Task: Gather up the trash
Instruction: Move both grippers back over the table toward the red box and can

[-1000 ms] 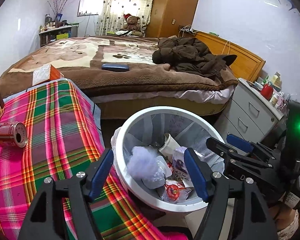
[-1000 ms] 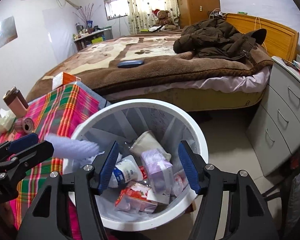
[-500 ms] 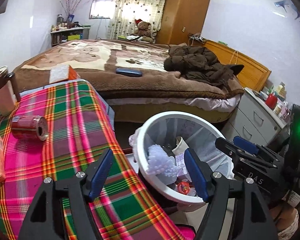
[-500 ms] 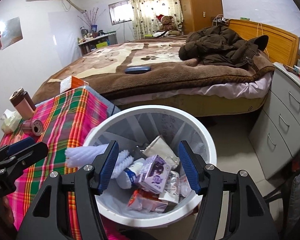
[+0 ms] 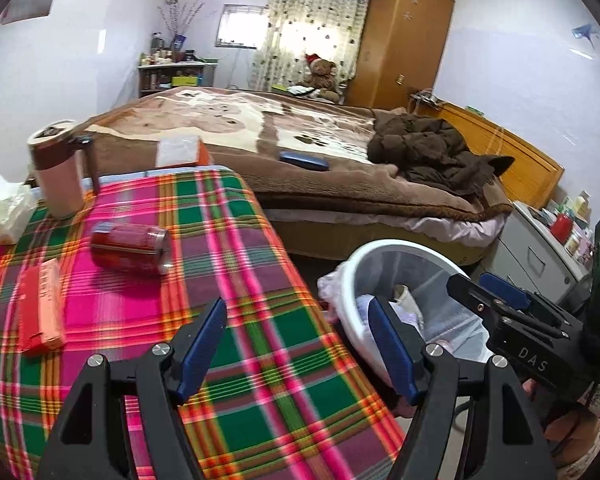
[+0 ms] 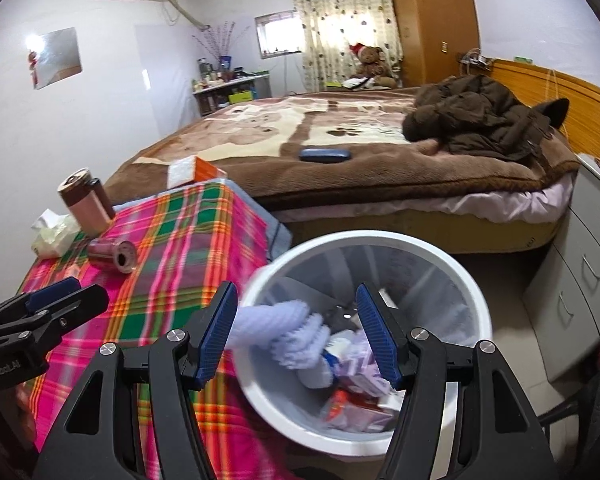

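Both tools pointed forward and downward. The left gripper (image 5: 294,344) stood wide and empty over the plaid tablecloth (image 5: 220,248), with the red can (image 5: 129,249) lying at its eleven o'clock. The right gripper (image 6: 296,332) also gaped empty above the white bin (image 6: 452,268) of trash. Only its view showed the pale fluffy cloth (image 6: 288,330) draped over the bin's rim; only the left view showed the red carton (image 5: 42,312).

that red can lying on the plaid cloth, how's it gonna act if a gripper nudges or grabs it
The can lies on its side, so a sideways nudge would probably roll it across the cloth. Its open end faces out and nothing looks spilled, so it is likely empty and light. A thin metal wall may dent under a hard squeeze.
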